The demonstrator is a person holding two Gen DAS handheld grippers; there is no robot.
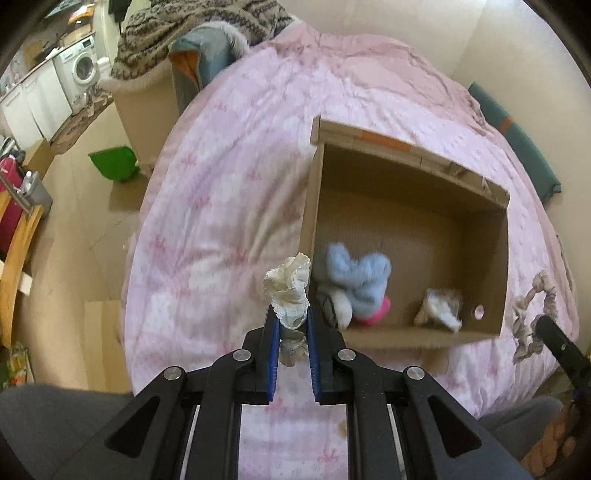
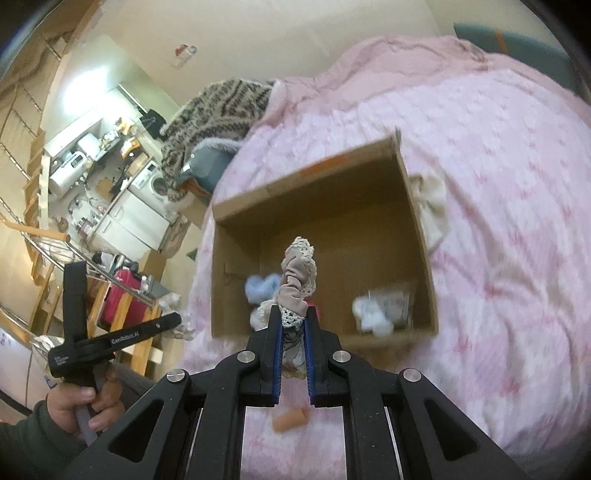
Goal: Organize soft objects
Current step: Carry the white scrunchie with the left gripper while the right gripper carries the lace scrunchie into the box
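My left gripper (image 1: 291,321) is shut on a cream frilly scrunchie (image 1: 288,288), held above the pink bedspread just left of the cardboard box (image 1: 317,206). My right gripper (image 2: 293,319) is shut on a beige scrunchie with lace trim (image 2: 297,280), raised in front of the same cardboard box (image 2: 421,236). Inside the box lie a light blue fluffy item (image 1: 360,277), a pink piece (image 1: 376,314), a striped grey-white item (image 1: 334,306) and a white fuzzy item (image 1: 439,306). In the left wrist view the beige scrunchie (image 1: 532,314) shows at the right edge.
The box sits on a bed with a pink duvet (image 1: 229,206). A cream cloth (image 2: 434,206) lies past the box's right wall. A small orange piece (image 2: 291,419) rests on the duvet under my right gripper. A patterned blanket (image 1: 192,26) is heaped at the bed's far end. A hand (image 2: 85,402) holds the left gripper.
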